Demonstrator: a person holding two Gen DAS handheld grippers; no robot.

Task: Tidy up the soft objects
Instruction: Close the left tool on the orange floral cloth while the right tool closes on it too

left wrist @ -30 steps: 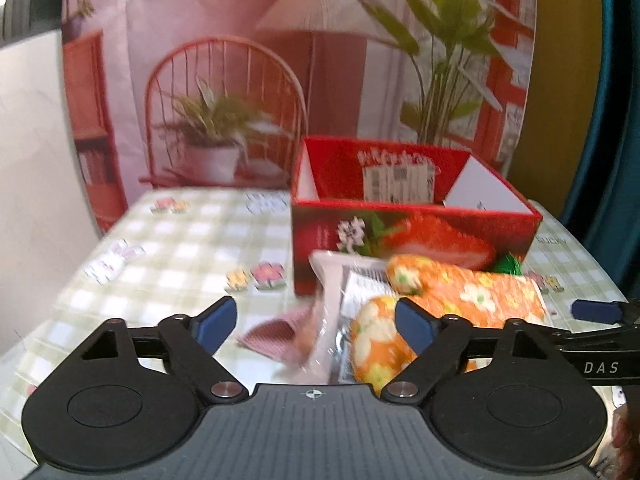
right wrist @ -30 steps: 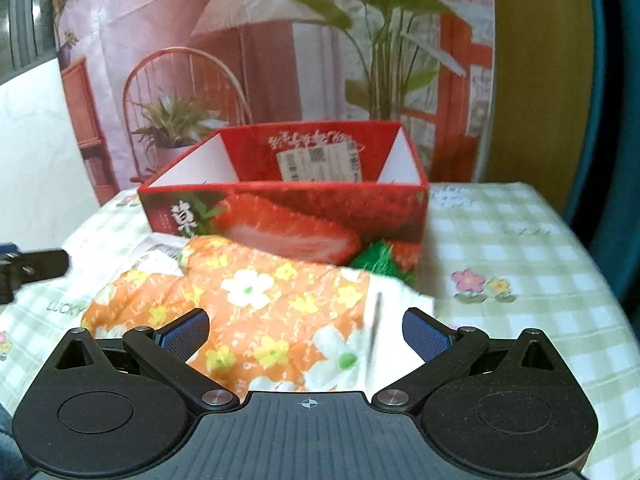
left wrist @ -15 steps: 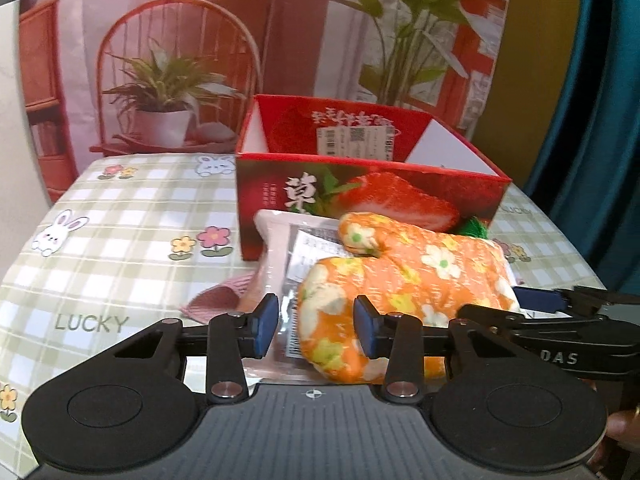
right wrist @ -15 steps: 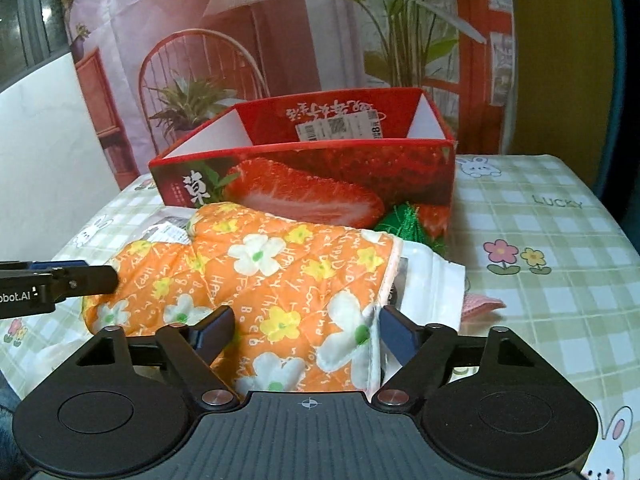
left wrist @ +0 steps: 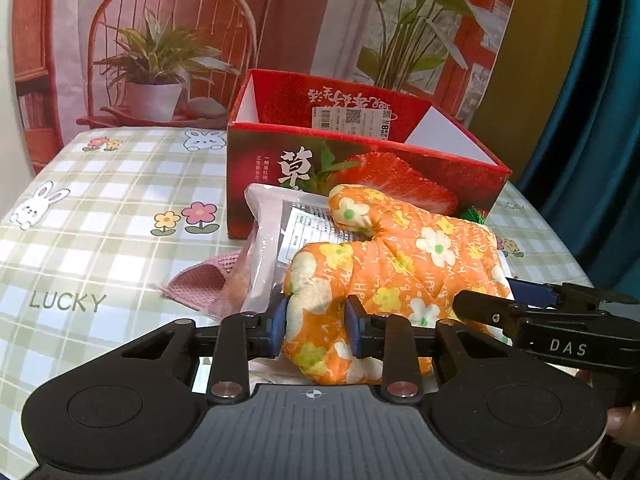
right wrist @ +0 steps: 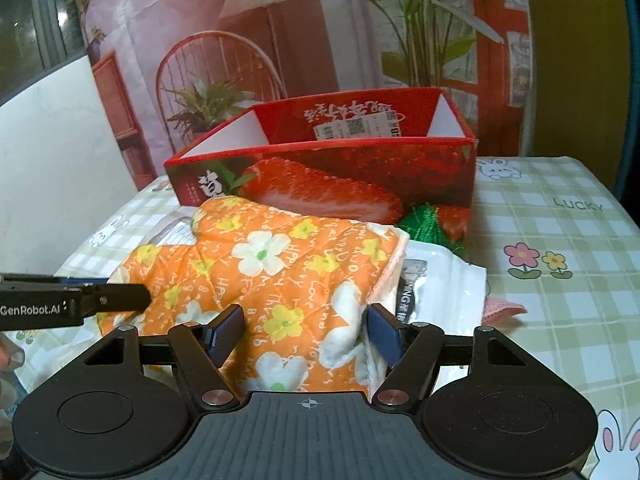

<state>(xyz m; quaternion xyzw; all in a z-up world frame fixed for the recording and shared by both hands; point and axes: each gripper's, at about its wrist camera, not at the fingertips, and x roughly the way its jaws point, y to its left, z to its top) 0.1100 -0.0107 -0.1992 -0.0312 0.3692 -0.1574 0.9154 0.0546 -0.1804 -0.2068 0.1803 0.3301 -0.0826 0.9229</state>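
Note:
An orange flowered oven mitt [left wrist: 404, 268] lies on a pile in front of the red strawberry box [left wrist: 360, 184]. My left gripper [left wrist: 316, 326] is shut on the mitt's fingertip end. My right gripper [right wrist: 306, 330] straddles the mitt's cuff end [right wrist: 280, 280], its jaws partly closed and touching the fabric at both sides. The box [right wrist: 328, 176] stands open behind. Under the mitt lie a white plastic packet [left wrist: 272, 248], a pink knitted cloth [left wrist: 200, 280] and something green [right wrist: 424, 224].
The table carries a green checked cloth with flowers and rabbits [left wrist: 100, 220]. A printed backdrop with a chair and plants hangs behind the box. A teal curtain [left wrist: 592, 120] hangs at the right. A white wall [right wrist: 52, 160] is at the left.
Both grippers moved in onto the mitt. The left jaws closed from wide open to a grip on the mitt's end. The right jaws narrowed around the cuff.

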